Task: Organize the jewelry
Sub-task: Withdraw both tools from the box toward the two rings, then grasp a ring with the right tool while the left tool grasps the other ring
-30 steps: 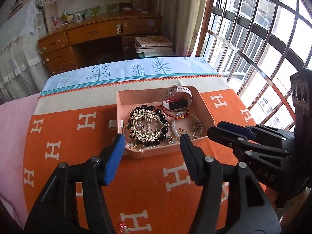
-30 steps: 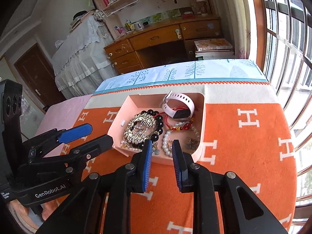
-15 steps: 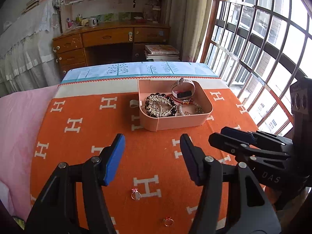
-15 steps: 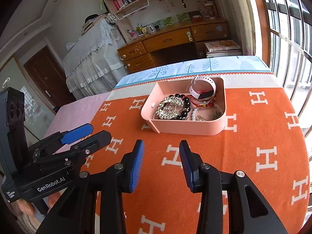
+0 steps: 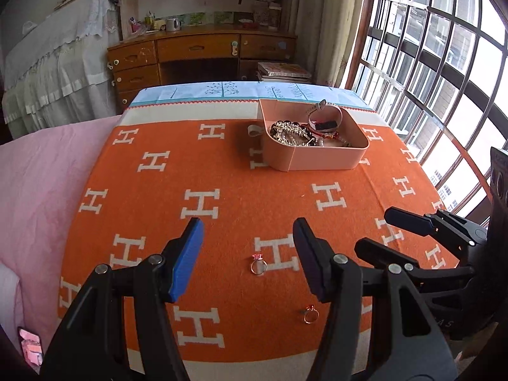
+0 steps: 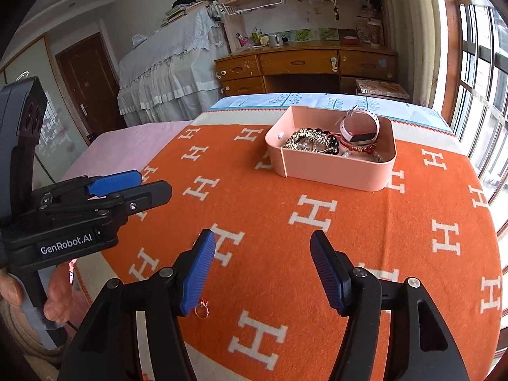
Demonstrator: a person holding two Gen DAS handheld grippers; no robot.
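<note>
A pink tray (image 5: 317, 158) holding bracelets, beads and a white watch (image 5: 327, 117) sits on the orange blanket at the far side; it also shows in the right wrist view (image 6: 336, 174). Two small rings lie loose near me: one with a pink stone (image 5: 257, 265) and one with a red stone (image 5: 309, 314). My left gripper (image 5: 249, 238) is open and empty, just behind the pink-stone ring. My right gripper (image 6: 263, 254) is open and empty, with a ring (image 6: 202, 309) by its left finger.
The orange blanket (image 5: 222, 190) covers a table, with pink cloth (image 5: 38, 174) at the left. A small white loop (image 5: 253, 130) lies left of the tray. A barred window (image 5: 444, 63) is at the right, a wooden desk (image 5: 203, 50) behind.
Both grippers have pulled back and away from the tray, which now sits far off. The right gripper has opened wider. The two loose rings have come into view.
</note>
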